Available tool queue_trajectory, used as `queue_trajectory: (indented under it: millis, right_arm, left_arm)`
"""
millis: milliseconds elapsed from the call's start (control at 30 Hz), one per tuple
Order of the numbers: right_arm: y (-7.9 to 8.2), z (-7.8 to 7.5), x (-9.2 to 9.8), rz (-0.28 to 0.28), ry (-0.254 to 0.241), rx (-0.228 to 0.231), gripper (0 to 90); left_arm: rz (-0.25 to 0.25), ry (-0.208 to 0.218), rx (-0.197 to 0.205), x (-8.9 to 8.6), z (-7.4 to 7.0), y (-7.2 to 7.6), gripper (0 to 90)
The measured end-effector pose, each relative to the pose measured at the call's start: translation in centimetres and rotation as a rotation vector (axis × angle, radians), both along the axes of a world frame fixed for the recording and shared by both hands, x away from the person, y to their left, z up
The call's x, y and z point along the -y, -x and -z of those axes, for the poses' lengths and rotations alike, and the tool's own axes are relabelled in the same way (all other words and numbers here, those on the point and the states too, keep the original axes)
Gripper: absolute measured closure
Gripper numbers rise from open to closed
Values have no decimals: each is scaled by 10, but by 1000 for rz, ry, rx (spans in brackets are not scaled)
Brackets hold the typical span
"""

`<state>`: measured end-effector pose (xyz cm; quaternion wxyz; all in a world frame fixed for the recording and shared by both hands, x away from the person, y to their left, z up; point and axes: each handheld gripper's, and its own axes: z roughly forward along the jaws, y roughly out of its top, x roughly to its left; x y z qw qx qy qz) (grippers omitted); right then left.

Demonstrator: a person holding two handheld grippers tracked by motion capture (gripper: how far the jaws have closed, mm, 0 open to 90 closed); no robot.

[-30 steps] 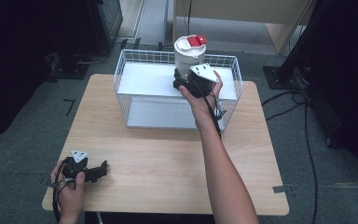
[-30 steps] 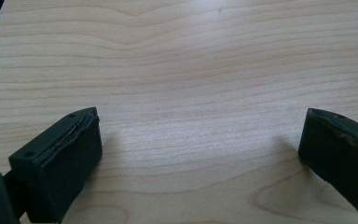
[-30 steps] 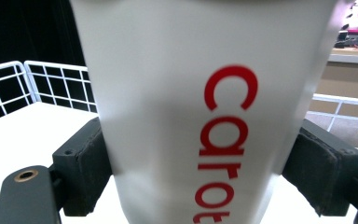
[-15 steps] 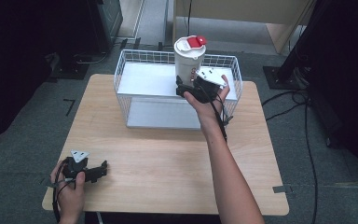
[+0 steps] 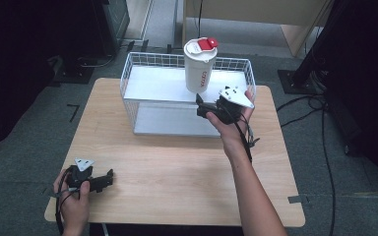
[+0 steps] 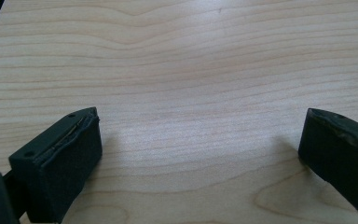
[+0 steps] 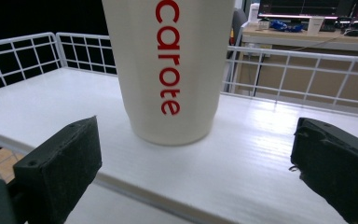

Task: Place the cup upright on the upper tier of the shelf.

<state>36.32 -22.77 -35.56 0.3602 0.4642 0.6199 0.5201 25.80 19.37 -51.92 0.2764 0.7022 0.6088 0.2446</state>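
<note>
The wooden table [image 5: 177, 167] carries a white wire rack [image 5: 138, 83] at its far side, and on the rack's upper shelf stands a white tumbler [image 5: 199, 66], upright. From above, its lid with the red flap [image 5: 207, 44] is plain. The right gripper view shows instead the red lettering "carote" running down the tumbler's wall, and the foot resting on the white shelf [image 7: 261, 154]. The right gripper [image 5: 203, 109] sits just in front of the tumbler, its jaws having just opened wide, clear of the cup. Near the table's front left corner the left gripper [image 5: 109, 177] rests low, jaws apart over bare wood.
</note>
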Motion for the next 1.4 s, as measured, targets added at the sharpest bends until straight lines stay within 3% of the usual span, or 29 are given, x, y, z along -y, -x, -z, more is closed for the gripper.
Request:
queue_trajectory:
  millis: [600, 1400]
  right_arm:
    - [38, 21, 30, -1, 28, 1, 17]
    - [75, 66, 75, 55, 21, -62, 17]
  left_arm:
    - [1, -2, -3, 0, 0, 0, 0]
    - [1, -1, -2, 0, 0, 0, 0]
